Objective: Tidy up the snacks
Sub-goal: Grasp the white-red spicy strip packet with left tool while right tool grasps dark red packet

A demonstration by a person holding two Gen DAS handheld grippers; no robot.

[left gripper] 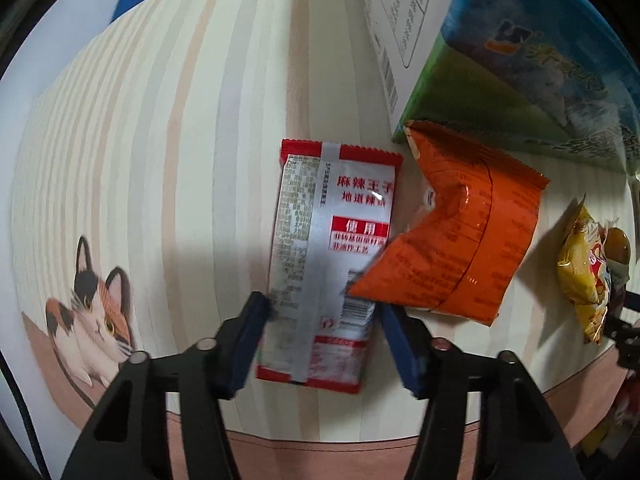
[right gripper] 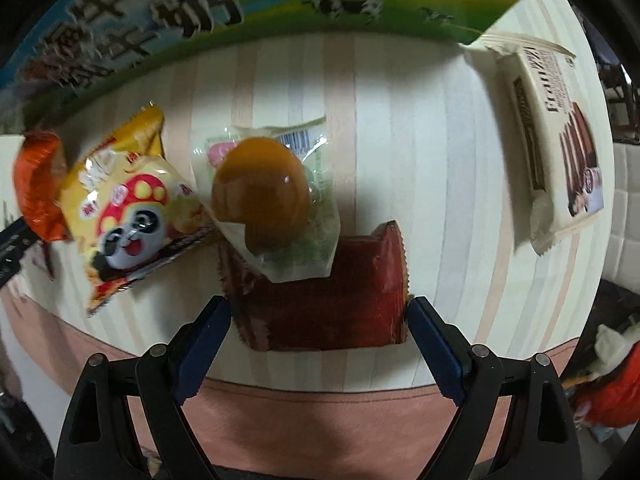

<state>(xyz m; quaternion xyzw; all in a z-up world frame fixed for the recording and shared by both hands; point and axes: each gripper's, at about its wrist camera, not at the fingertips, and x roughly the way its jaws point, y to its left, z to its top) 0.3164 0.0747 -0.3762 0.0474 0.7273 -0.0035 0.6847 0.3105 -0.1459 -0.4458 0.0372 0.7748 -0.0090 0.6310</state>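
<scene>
red-and-silver packet (left gripper: pixel 328 268): lies flat, seam side up, at centre of the left wrist view on the striped tablecloth (left gripper: pixel 180 140); thin foil film, likely light, limp and slick, so best taken across its narrow width near the lower end.
left gripper (left gripper: pixel 320 320): pointed down over that packet, blue pads at both long edges; the left pad touches the foil edge, the right sits just beside it; whether it is truly clamped i cannot tell.
packet print: chinese characters read 麻辣王子 and 地道辣条, a red box below reads 使用; barcode near the lower right edge.
orange packet (left gripper: pixel 456 240): crumpled, puffed, its lower left corner overlapping the red-and-silver packet; fine print unreadable.
dark red packet (right gripper: pixel 320 300): low centre of the right wrist view, glossy, flat, soft-looking, probably crinkly and slippery; no writing legible.
right gripper (right gripper: pixel 320 324): jaws spread wide, straddling the dark red packet's short ends, pads not pressing.
egg pouch (right gripper: pixel 272 196): clear wrap with a brown egg, resting on the dark red packet's upper edge; likely squashable.
yellow packet (right gripper: pixel 124 204): panda cartoon, centre left, touching the egg pouch.
cream wafer pack (right gripper: pixel 560 140): upper right, well apart; lettering partly readable, "fra…".
milk carton box (right gripper: pixel 160 12): across the top, large characters 牛奶, cows on green.
cat print (left gripper: pixel 92 312): lower left of the cloth.
</scene>
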